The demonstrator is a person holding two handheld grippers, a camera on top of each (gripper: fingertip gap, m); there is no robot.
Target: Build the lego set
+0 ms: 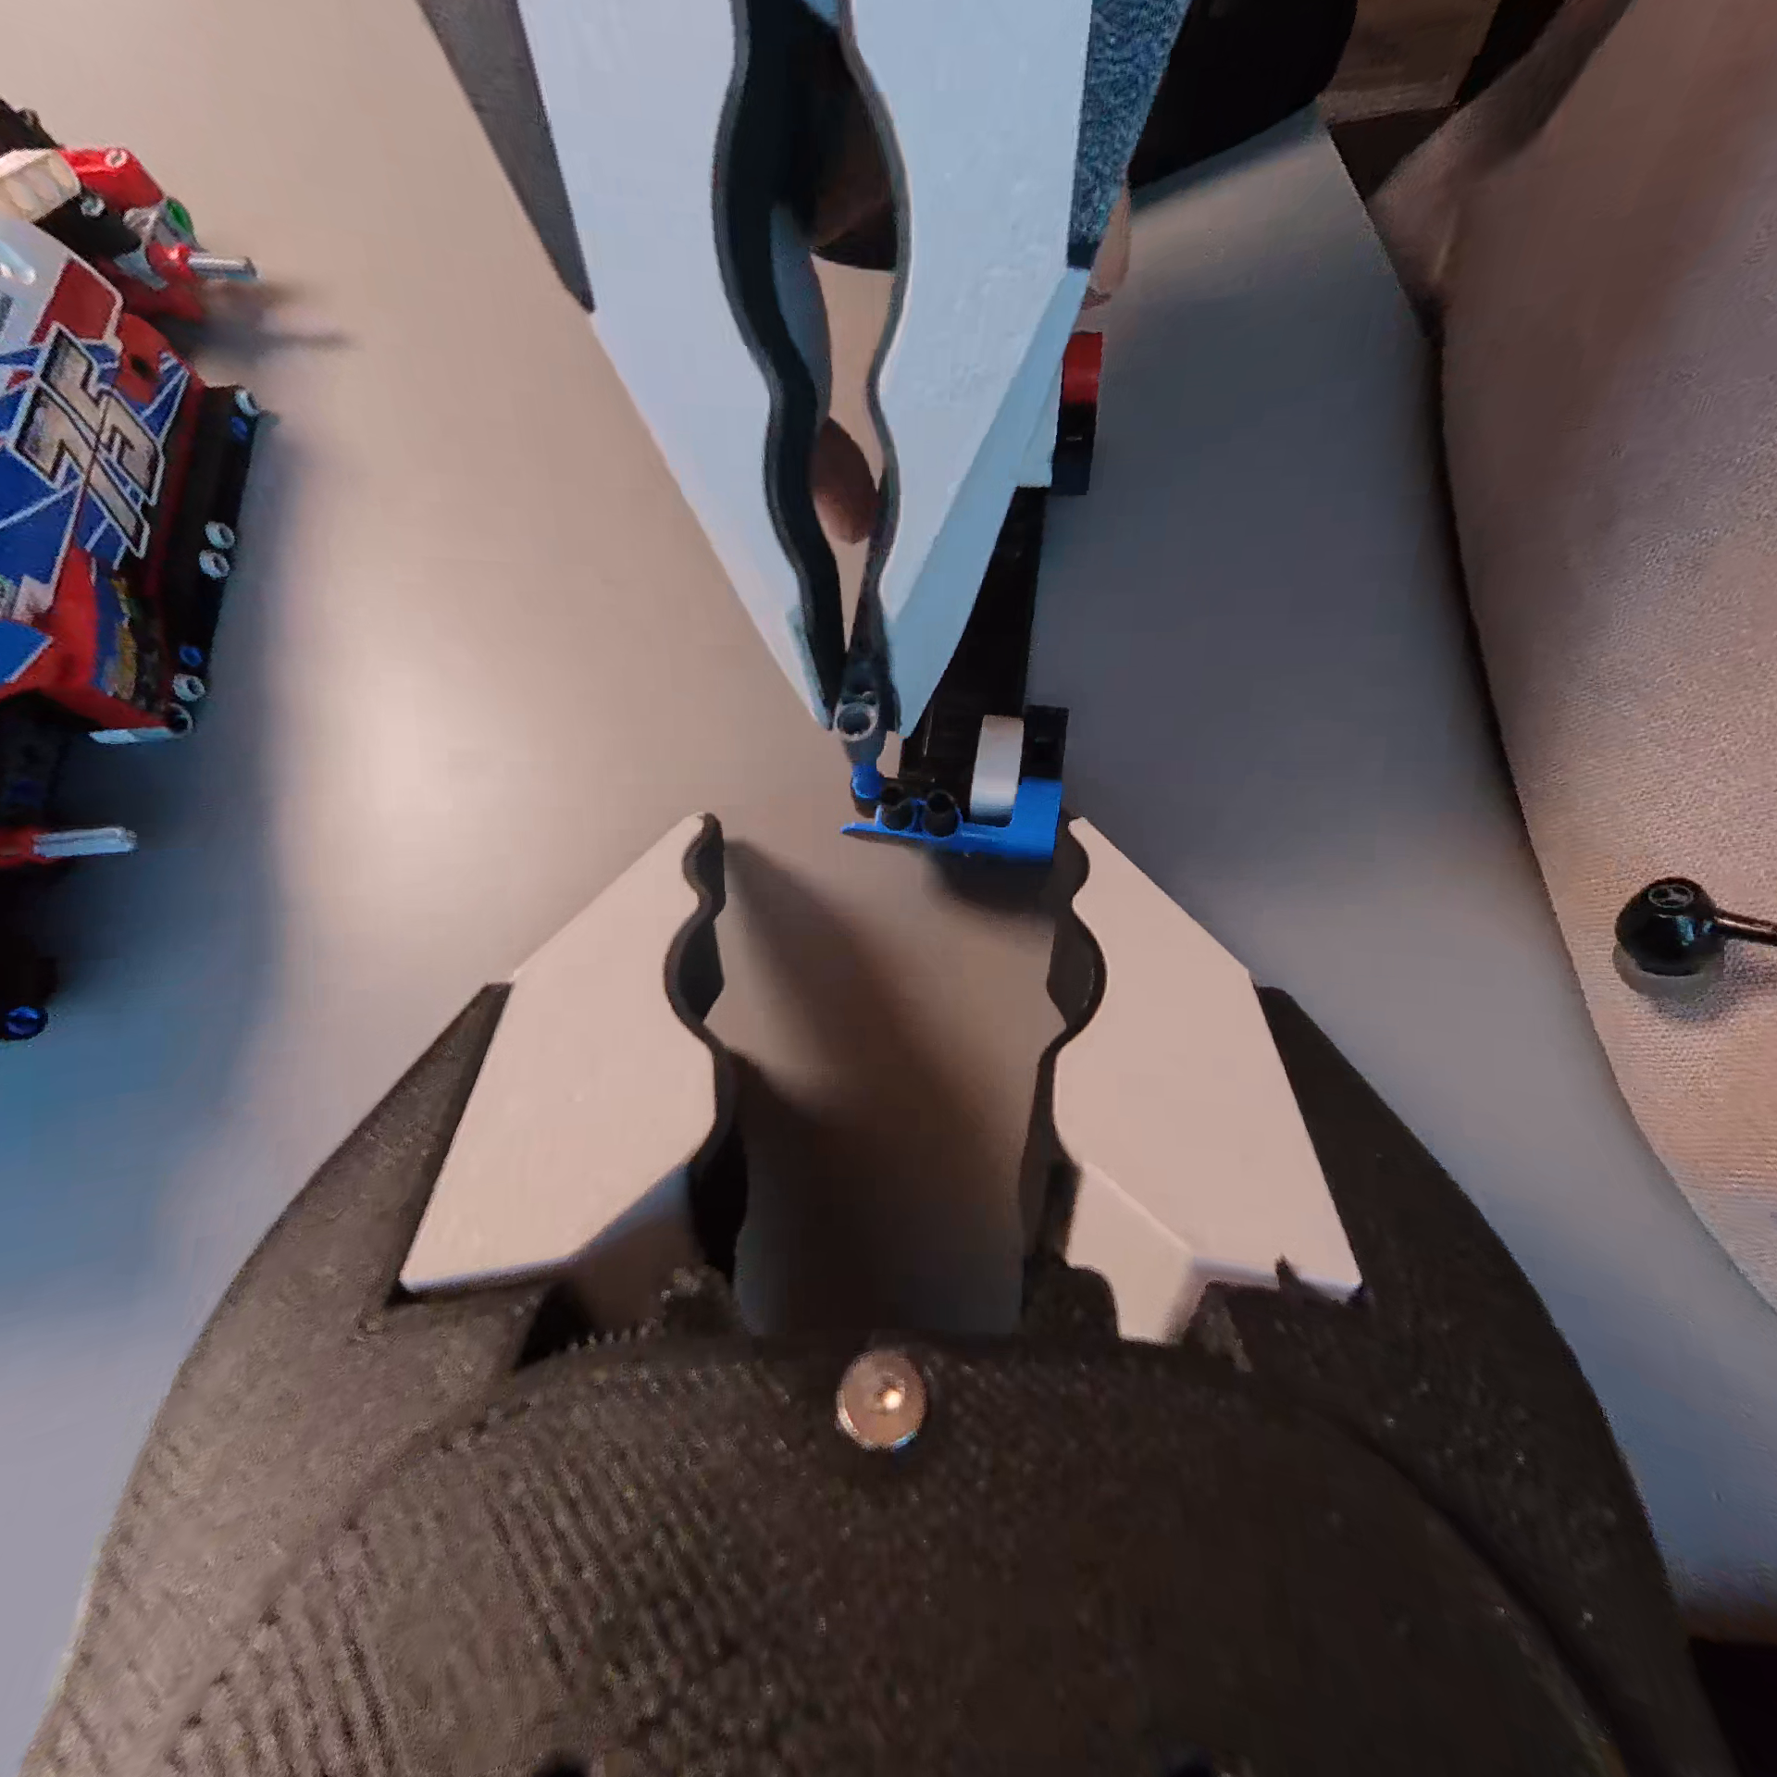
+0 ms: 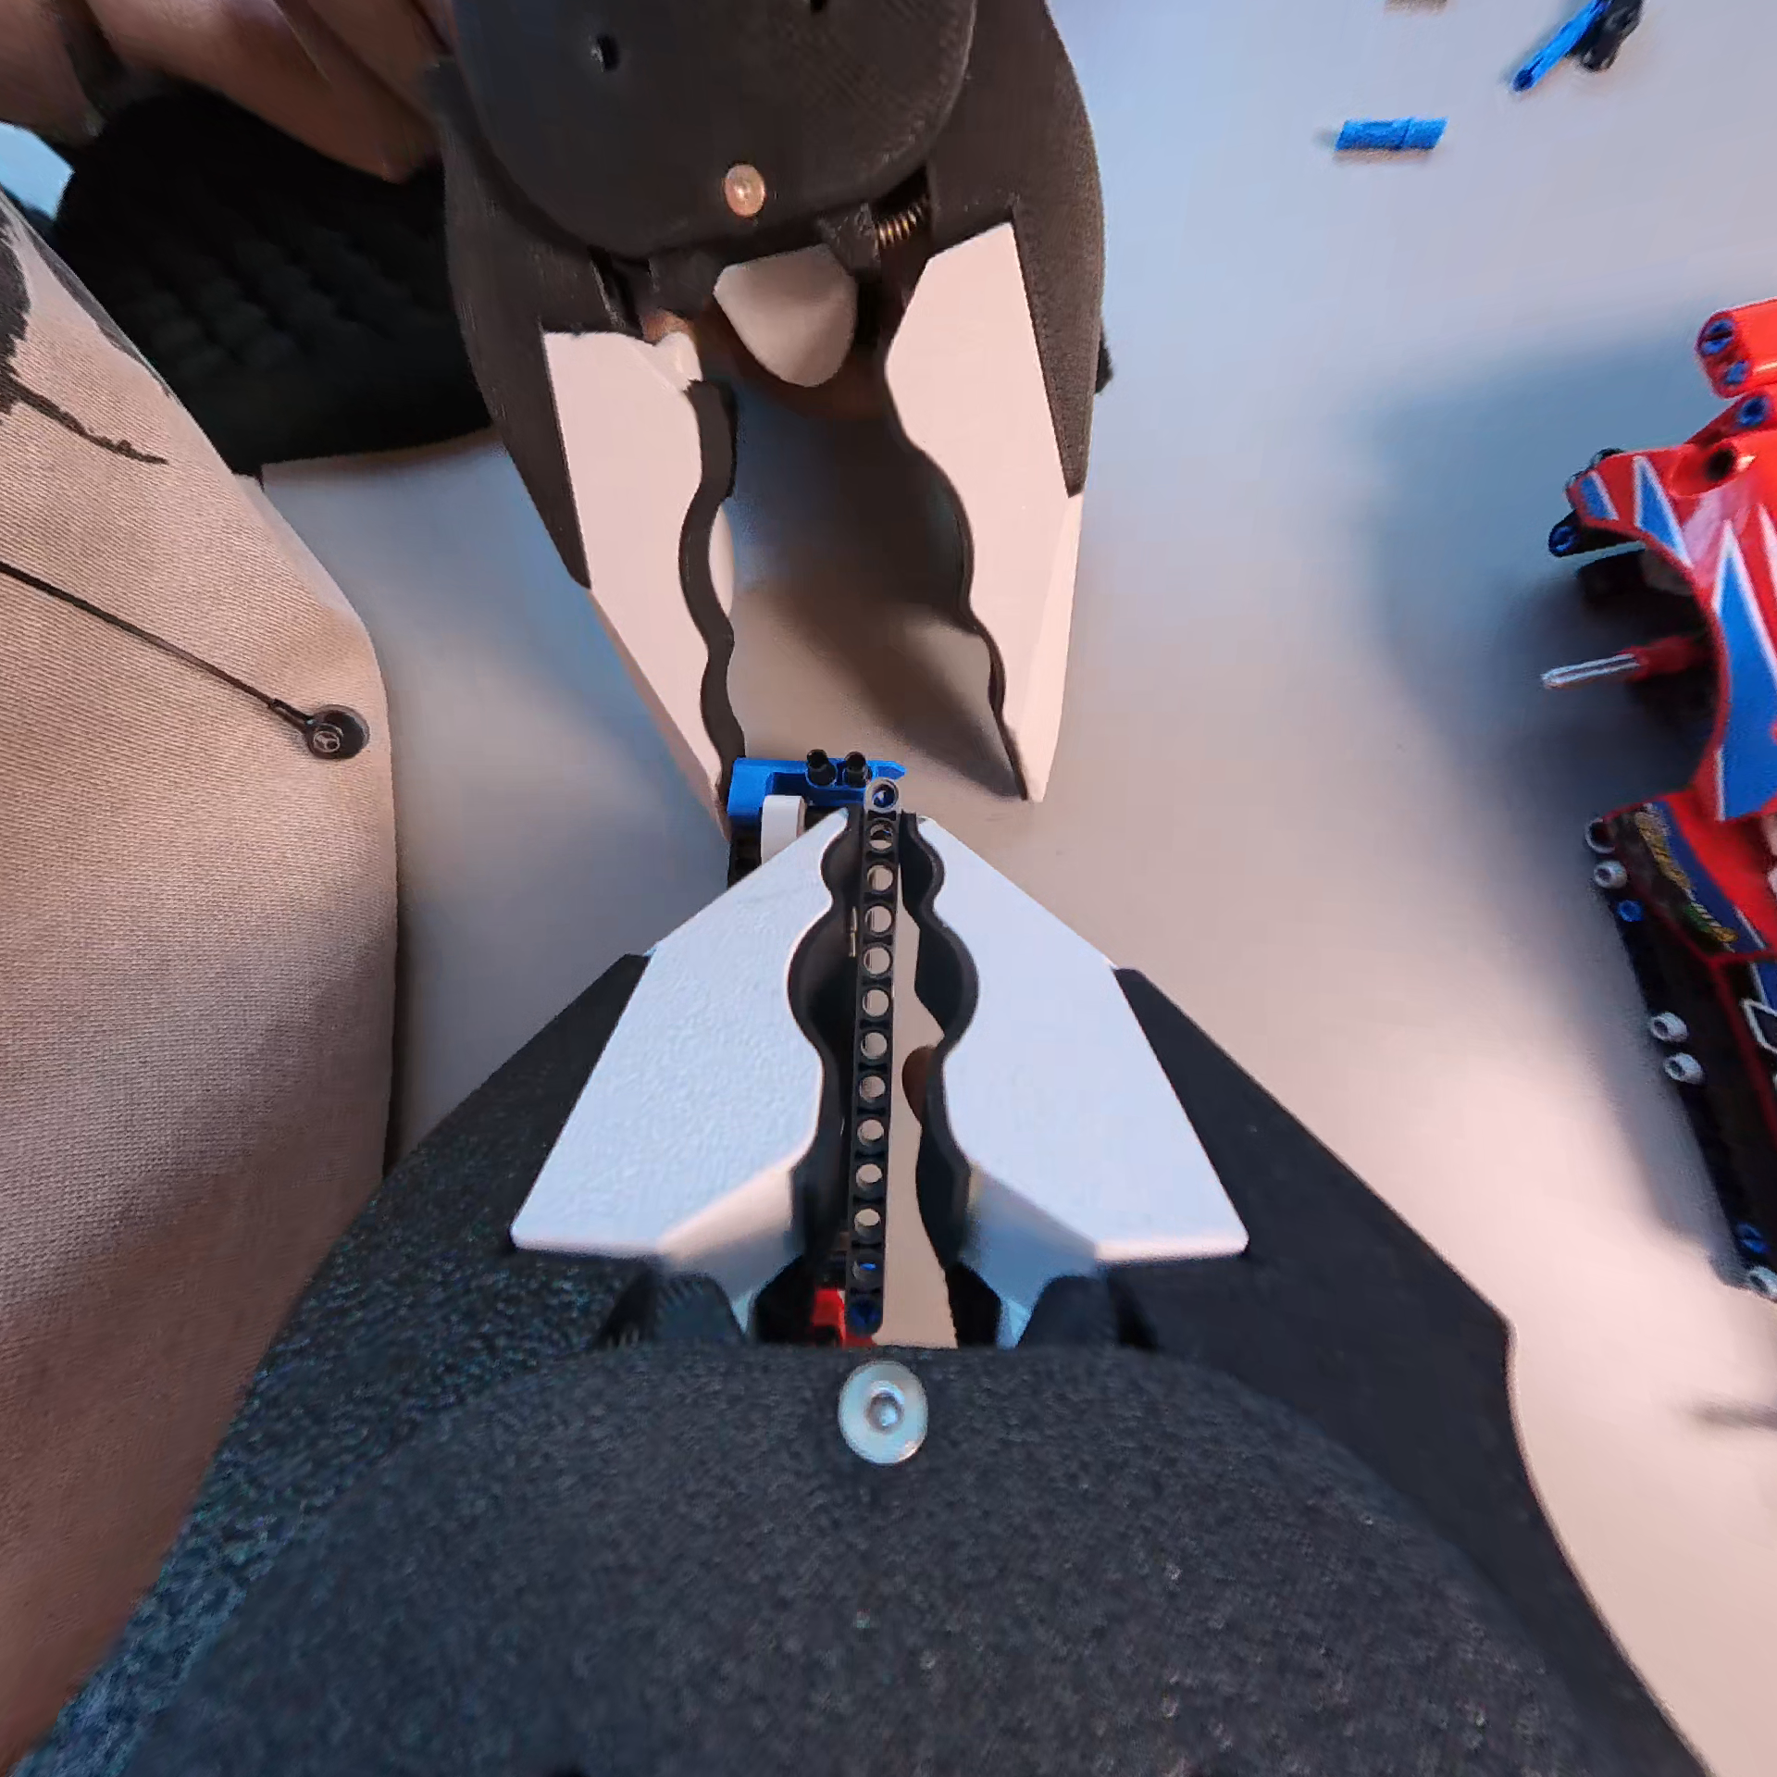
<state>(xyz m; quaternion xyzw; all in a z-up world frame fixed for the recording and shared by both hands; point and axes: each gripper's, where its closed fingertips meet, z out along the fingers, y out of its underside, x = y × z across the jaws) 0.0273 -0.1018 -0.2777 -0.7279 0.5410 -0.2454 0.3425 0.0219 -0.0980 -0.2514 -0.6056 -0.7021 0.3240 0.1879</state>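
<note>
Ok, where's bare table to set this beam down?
Bare table lies between the grippers and the red car. Crowded at the blue bracket, where the left gripper meets the right gripper holding the beam.

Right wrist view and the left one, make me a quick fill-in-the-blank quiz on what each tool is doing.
1. The right tool is shut on a long ____ beam with a row of holes.
2. The left tool is ____, holding nothing.
3. The bracket with two black pegs at the beam's far end is ____.

Missing words: black; open; blue
</note>
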